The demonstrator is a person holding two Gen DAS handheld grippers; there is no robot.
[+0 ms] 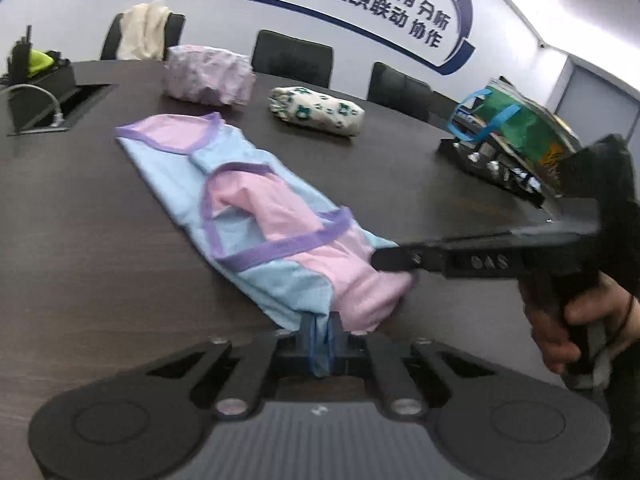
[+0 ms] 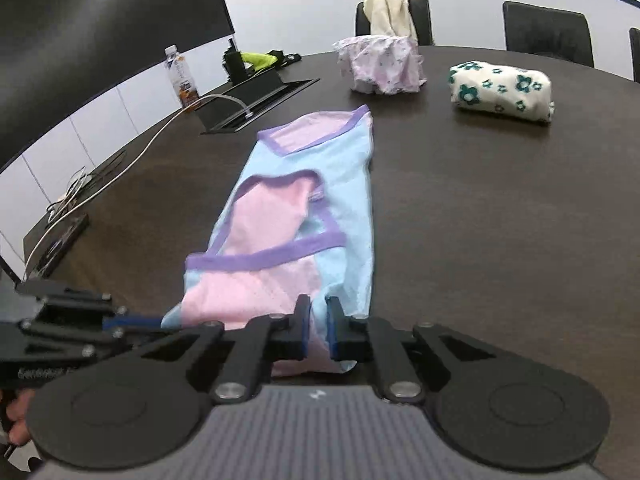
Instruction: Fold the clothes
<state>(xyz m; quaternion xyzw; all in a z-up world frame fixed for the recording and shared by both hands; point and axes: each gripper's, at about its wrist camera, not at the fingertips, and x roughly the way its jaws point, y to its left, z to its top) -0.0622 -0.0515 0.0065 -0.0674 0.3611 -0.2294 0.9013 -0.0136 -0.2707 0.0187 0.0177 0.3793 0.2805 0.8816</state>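
Note:
A light-blue and pink garment (image 1: 240, 208) with purple trim lies lengthwise on the dark table (image 1: 80, 240), folded into a long strip. My left gripper (image 1: 320, 330) is shut on the blue near corner of it. In the left wrist view my right gripper (image 1: 380, 260) comes in from the right and pinches the pink near end. The right wrist view shows the garment (image 2: 344, 184) stretching away, with my right gripper (image 2: 318, 316) shut on its near edge where pink meets blue. My left gripper (image 2: 156, 322) holds the garment's left corner there.
Farther back sit a crumpled pink floral bundle (image 1: 208, 76) and a rolled white cloth with teal flowers (image 1: 316, 110). A green bag (image 1: 516, 120) stands at the right edge. An open cable box (image 2: 256, 96), a bottle (image 2: 182, 76) and cables lie left. Chairs line the far side.

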